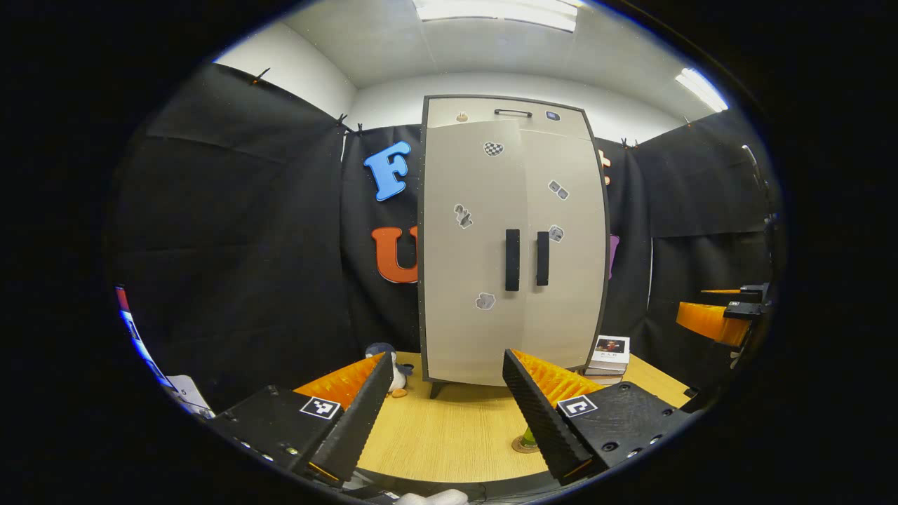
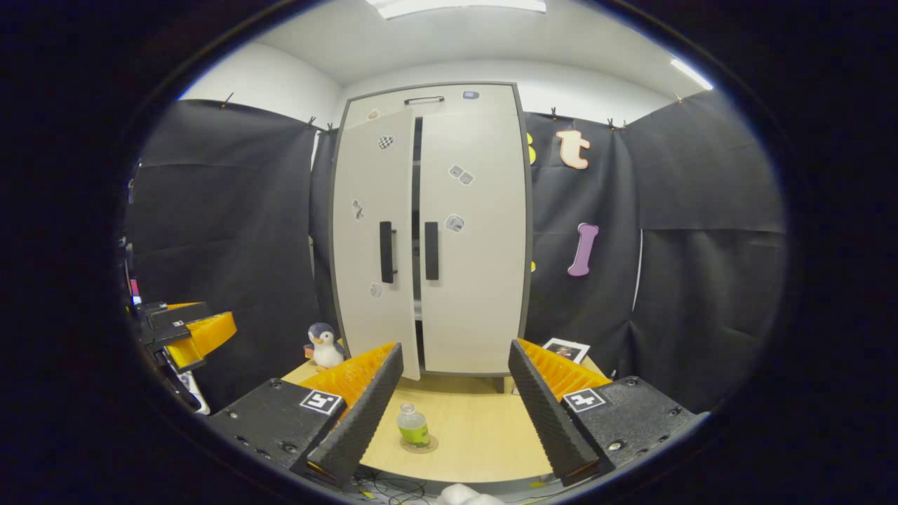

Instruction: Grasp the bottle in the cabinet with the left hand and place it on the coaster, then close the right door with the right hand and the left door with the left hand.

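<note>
The small clear bottle (image 2: 412, 426) with green liquid stands upright on the round coaster (image 2: 421, 445) near the table's front. In the left gripper view the bottle (image 1: 529, 438) peeks out from behind my own right finger. The cabinet's right door (image 2: 473, 231) sits flush. Its left door (image 2: 372, 231) stands slightly ajar, with a dark gap between the two. My right gripper (image 2: 456, 347) is open and empty, well short of the cabinet. My left gripper (image 1: 446, 358) is open and empty too, facing the doors (image 1: 515, 245) from a distance. Each gripper shows at the edge of the other's view: left gripper (image 2: 189, 333), right gripper (image 1: 715, 319).
A penguin plush (image 2: 324, 346) sits left of the cabinet on the wooden table (image 2: 477, 428). A stack of books (image 1: 609, 354) lies at the cabinet's right foot. Black handles (image 1: 513, 259) mark each door's inner edge. Cables hang below the table's front edge.
</note>
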Motion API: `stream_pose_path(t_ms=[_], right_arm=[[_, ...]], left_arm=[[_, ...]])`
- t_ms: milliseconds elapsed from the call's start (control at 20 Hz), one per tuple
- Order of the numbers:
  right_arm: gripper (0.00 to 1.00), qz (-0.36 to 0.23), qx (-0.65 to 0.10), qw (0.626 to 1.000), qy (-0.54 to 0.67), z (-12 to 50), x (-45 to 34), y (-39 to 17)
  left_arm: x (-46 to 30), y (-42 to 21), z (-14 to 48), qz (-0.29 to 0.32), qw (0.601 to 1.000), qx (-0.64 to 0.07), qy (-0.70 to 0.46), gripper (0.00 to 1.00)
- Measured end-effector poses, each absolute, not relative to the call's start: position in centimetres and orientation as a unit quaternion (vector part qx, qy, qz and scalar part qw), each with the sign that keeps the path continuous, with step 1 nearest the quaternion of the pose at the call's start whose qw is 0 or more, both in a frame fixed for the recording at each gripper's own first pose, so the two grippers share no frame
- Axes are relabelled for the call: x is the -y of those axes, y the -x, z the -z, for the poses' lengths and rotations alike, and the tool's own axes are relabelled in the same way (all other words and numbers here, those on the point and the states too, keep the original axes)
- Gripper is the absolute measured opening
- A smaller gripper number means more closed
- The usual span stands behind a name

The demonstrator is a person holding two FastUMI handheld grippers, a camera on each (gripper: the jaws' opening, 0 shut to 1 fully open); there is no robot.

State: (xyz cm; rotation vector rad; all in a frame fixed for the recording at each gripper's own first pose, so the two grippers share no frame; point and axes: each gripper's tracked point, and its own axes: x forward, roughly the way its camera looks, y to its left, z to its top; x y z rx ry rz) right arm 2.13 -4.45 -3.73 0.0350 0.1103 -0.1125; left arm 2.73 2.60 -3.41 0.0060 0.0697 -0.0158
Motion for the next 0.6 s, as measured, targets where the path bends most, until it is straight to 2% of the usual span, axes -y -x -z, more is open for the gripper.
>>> stream_pose_path(t_ms=[600], right_arm=[[0.99,0.061,-0.048,0.997,-0.016,3.41,4.82,-1.56]], left_arm=[[-1.75,-2.78,3.01,0.019,0.999,-0.031,-0.007,0.96]])
